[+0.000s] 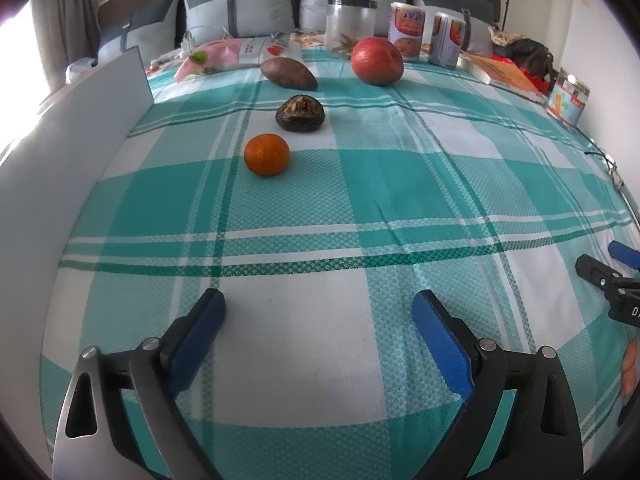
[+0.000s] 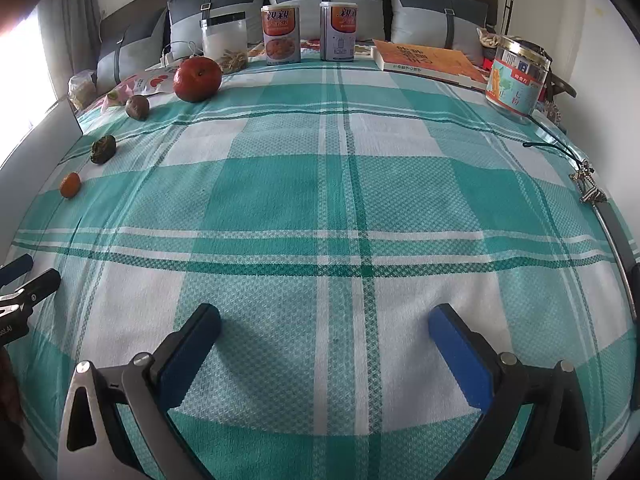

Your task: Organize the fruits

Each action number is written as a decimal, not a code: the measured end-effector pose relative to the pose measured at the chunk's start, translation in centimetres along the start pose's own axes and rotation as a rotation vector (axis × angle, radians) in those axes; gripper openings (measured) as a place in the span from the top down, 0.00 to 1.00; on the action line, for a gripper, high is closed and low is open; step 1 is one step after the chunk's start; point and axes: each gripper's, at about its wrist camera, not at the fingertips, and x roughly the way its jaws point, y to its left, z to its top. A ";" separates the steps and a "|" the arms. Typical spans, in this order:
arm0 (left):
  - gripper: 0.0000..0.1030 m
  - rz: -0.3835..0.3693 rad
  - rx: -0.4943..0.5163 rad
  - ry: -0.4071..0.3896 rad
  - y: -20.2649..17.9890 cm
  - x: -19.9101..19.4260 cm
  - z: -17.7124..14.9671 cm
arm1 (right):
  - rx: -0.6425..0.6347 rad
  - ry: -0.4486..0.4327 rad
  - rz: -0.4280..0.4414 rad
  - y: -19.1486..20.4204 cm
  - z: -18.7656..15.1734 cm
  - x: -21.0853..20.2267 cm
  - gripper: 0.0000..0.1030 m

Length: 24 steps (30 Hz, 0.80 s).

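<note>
Four fruits lie in a rough line on the green-and-white checked cloth [image 1: 360,184]. Nearest is a small orange mandarin [image 1: 267,155], then a dark wrinkled fruit [image 1: 300,114], a brown oval fruit [image 1: 289,73] and a large red apple [image 1: 377,61]. My left gripper [image 1: 320,308] is open and empty, well short of the mandarin. My right gripper [image 2: 326,320] is open and empty over the cloth's middle; the fruits sit far to its left: mandarin [image 2: 70,185], dark fruit [image 2: 103,149], brown fruit [image 2: 137,107], apple [image 2: 197,73].
At the back stand a clear jar [image 1: 351,20], two cans [image 1: 406,30], an orange book [image 2: 428,60] and a labelled jar [image 2: 518,80]. A white board [image 1: 60,148] borders the left. Snack packets [image 1: 236,54] lie behind the fruits. Keys [image 2: 588,184] lie at right.
</note>
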 end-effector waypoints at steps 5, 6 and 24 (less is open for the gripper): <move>0.06 0.001 0.000 0.001 0.0 0.1 0.0 | 0.000 0.000 0.000 -0.2 0.0 -0.2 0.00; 0.06 0.001 0.000 0.001 0.0 0.0 0.0 | 0.000 0.000 0.000 -0.2 0.0 -0.1 0.00; 0.06 -0.006 -0.005 0.000 0.0 0.0 0.0 | 0.000 0.000 0.001 -0.2 0.0 -0.2 0.00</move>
